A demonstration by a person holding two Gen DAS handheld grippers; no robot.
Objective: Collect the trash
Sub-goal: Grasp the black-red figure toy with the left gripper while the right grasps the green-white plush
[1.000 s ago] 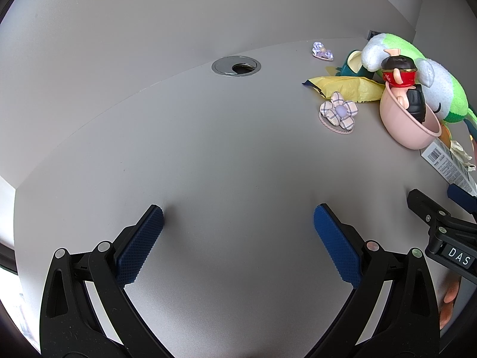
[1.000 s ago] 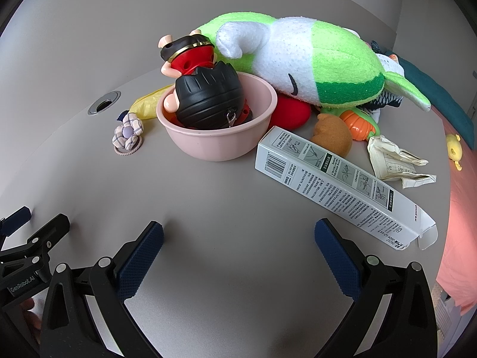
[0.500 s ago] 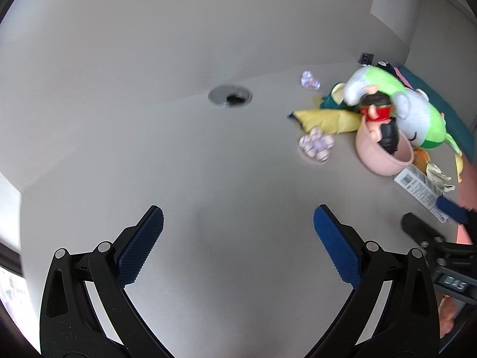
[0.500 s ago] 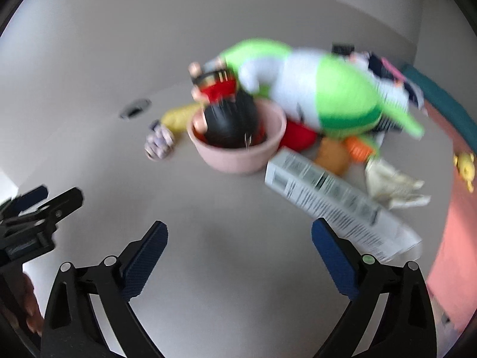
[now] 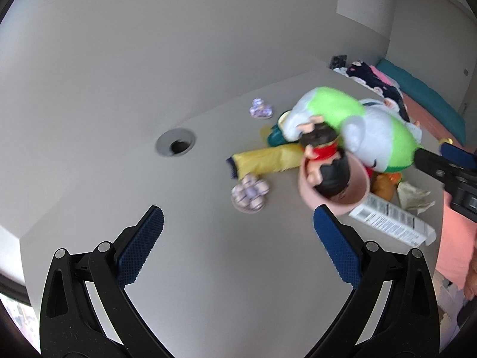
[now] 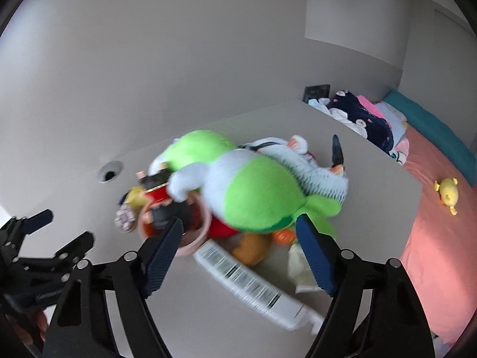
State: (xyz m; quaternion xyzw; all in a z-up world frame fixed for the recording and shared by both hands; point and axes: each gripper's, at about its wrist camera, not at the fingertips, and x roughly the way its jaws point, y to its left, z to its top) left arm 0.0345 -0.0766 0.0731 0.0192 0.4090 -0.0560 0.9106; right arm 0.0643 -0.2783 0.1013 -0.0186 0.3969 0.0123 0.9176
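Both tongs wide open, holding nothing.
Left tongs (image 5: 238, 235) hang over the grey table (image 5: 184, 268); the long white cardboard box (image 6: 247, 283) lies between the right tongs' (image 6: 241, 256) tips, crumpled paper (image 6: 301, 265) at three o'clock.

table (image 5: 208, 268) pale grey. plush (image 6: 253, 197) bright green and white. bowl (image 5: 357, 194) pink; doll (image 5: 328, 164) inside it black, red band. wrapper (image 5: 268, 161) yellow, dark edge. fabric flower (image 5: 250, 194) pale pink-lilac check. carton (image 5: 390, 223) white, black barcode and print. crumpled paper (image 5: 414, 194) cream. left gripper (image 5: 238, 232) and right gripper (image 6: 238, 244) black, pads (image 5: 140, 250) blue, dimpled. bedsheet (image 6: 432, 223) salmon pink; duck toy (image 6: 447, 194) yellow.
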